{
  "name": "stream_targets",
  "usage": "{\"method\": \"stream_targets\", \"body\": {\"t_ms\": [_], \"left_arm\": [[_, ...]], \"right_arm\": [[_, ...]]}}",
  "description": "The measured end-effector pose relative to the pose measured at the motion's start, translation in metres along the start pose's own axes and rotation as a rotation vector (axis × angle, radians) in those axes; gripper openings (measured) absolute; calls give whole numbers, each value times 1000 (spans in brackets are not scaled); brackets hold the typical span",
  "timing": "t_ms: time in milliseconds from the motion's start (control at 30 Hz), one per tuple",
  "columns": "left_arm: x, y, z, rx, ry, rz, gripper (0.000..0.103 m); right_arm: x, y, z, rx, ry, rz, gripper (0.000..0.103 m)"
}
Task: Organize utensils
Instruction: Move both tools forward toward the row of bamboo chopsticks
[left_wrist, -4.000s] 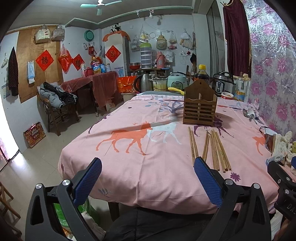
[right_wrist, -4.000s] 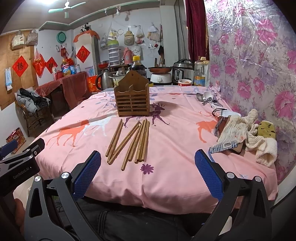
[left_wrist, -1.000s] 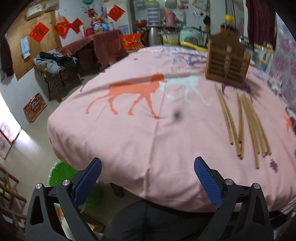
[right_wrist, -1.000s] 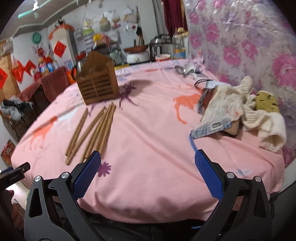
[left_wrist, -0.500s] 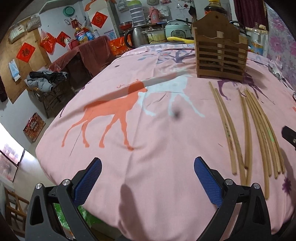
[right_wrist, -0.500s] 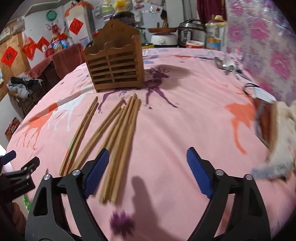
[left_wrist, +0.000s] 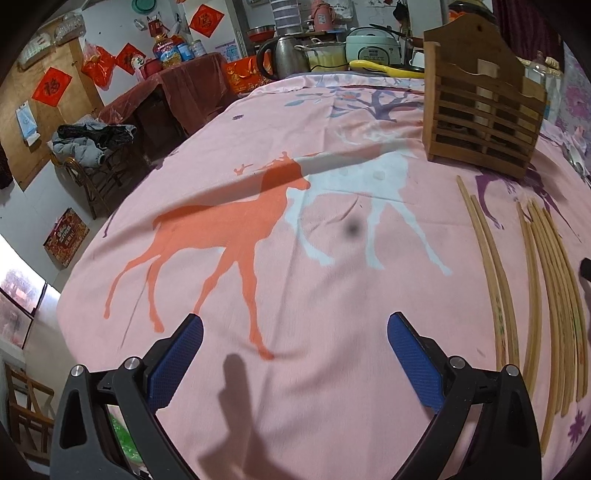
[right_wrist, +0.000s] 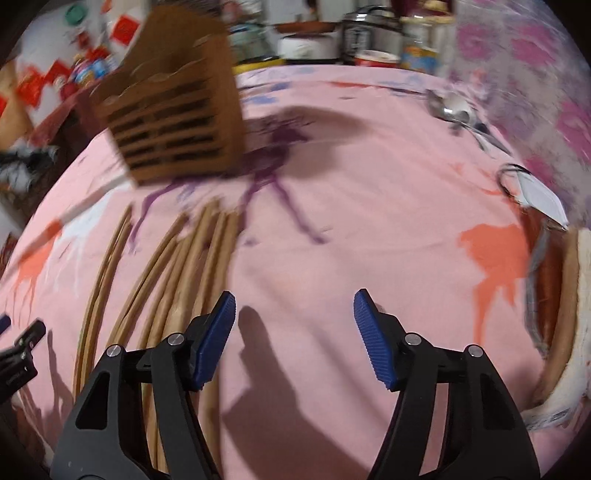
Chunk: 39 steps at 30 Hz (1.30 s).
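Several wooden chopsticks (left_wrist: 532, 291) lie side by side on the pink tablecloth (left_wrist: 295, 206), in front of a slatted wooden utensil holder (left_wrist: 480, 110). My left gripper (left_wrist: 295, 332) hangs open over bare cloth, well left of the chopsticks. In the right wrist view the chopsticks (right_wrist: 192, 266) run under the left finger (right_wrist: 218, 332) of my right gripper (right_wrist: 293, 314), whose jaws are closing with only cloth between them. The holder (right_wrist: 173, 110) stands blurred at the upper left. Metal spoons (right_wrist: 454, 109) lie at the far right of the table.
A pile of cloths and a wallet-like item (right_wrist: 554, 295) sits at the table's right edge. Kettles, cookers and bottles (left_wrist: 332, 48) crowd the counter behind the table. A chair with clothes (left_wrist: 88, 147) stands left of it. The other gripper's tip (right_wrist: 18, 350) shows at the left.
Both grippers have come forward and lower over the table. The right gripper's jaws have narrowed and now sit just right of the chopsticks. The left gripper stays equally wide.
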<state>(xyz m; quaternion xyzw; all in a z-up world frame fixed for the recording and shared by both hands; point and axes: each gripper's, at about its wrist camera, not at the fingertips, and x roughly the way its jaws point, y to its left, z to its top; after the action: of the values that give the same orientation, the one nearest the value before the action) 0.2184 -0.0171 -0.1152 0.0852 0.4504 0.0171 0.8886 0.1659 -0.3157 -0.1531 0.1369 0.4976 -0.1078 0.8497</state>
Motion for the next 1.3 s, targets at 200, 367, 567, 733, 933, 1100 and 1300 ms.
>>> {"method": "stream_targets", "body": {"t_ms": [200,367,567,733,933,1100,1300], "left_arm": [[13,-9,14,-10,36,-33,98],[14,-17,20,23,47,-51,98],[19,-41,45,60,45,-114,98],[28,-71,60,109,49,-141,98],[44,-88,70,154,81,-166,98],[46,-84,81,145,83,-186,98],[38,-92,88,152,66,-227,98]], "right_arm": [[13,38,-4,-125,31,64,64],[1,3,-1,-22,-30,-36,61],[5,-18,-6,92,-11,82,60],[4,-14,-8,88,-26,65,62],[2,-16,-10,103,-29,76,62],[2,-16,-11,94,-29,69,64],[3,-14,-10,88,-28,65,65]]}}
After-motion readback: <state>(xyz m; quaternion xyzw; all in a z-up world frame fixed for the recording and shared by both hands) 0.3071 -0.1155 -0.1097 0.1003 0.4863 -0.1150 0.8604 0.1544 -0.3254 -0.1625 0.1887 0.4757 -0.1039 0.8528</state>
